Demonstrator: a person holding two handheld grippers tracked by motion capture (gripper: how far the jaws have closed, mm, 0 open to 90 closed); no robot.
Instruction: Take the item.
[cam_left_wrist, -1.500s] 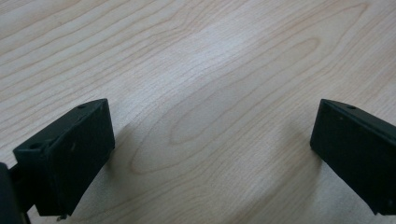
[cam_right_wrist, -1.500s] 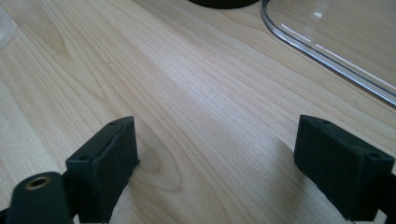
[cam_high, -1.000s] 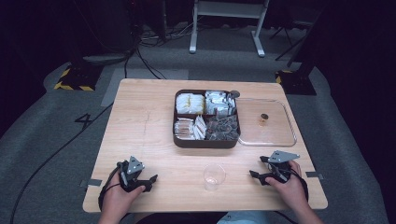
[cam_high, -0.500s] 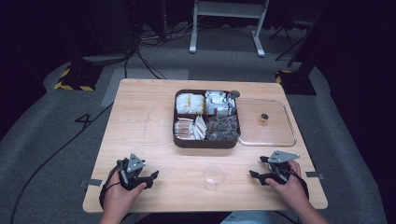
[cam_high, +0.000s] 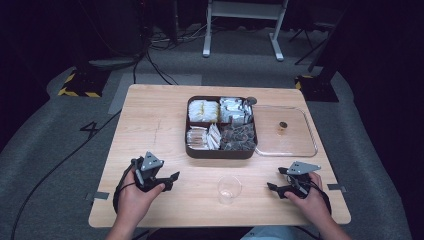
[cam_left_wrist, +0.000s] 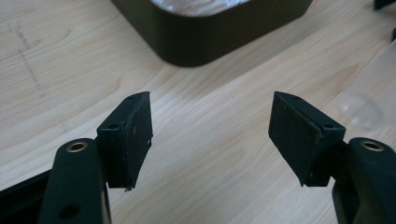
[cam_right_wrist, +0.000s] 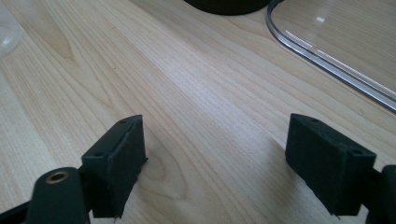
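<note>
Wood table (cam_high: 150, 125): dark 4-section tray (cam_high: 221, 150), clear cup (cam_high: 229, 188); both grippers' jaws released.

The wooden table (cam_high: 150, 125) is seen whole from above and in front by the high view. Its surface is viewed low and close between spread jaws in both gripper views, the dark tray (cam_left_wrist: 210, 42) being shared with the high view.

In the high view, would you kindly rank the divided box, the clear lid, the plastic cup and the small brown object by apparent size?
Largest to smallest:
1. Divided box and clear lid: too alike to rank.
2. Plastic cup.
3. Small brown object on the lid.
</note>
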